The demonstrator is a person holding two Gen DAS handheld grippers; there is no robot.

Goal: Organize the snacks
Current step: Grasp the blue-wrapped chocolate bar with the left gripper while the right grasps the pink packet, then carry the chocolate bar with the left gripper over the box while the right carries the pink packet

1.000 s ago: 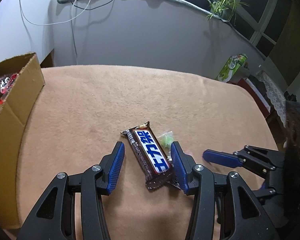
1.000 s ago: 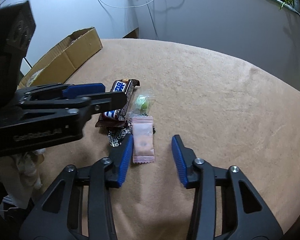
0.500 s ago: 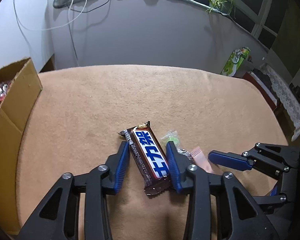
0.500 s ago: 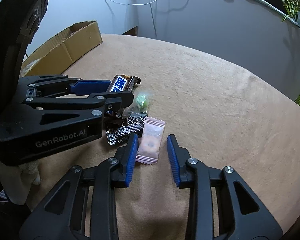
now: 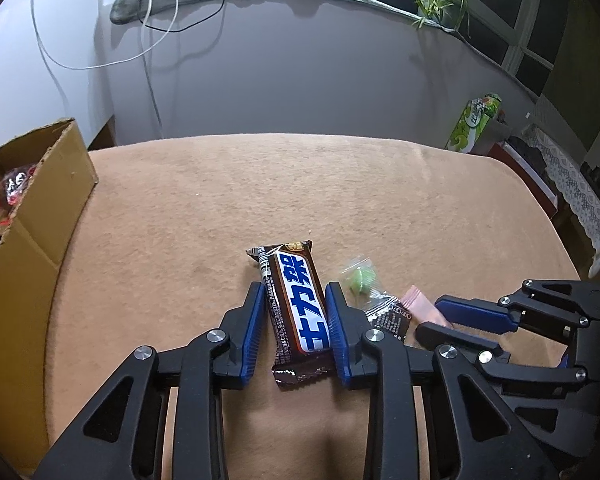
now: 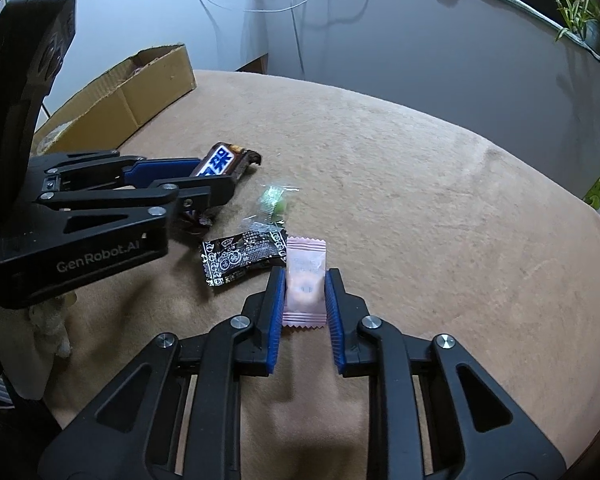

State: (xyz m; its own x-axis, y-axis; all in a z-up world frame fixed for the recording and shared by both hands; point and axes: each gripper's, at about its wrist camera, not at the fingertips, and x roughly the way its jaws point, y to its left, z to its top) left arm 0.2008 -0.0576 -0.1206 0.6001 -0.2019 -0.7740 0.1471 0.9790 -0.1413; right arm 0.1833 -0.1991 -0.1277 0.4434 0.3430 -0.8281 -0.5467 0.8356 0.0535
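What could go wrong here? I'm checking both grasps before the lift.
The left gripper pinches the chocolate bar toward its near end, so the far end may sag or slip. The right gripper squeezes a soft pink packet whose edge touches the black packet, which may drag along.

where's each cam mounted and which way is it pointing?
Left wrist: on the left gripper, looking forward along its fingers at the chocolate bar between them; right gripper at lower right.
Right wrist: on the right gripper, looking along its fingers at the pink candy packet; left gripper enters from the left.
Shared: bar, green candy, black sachet, cardboard box.
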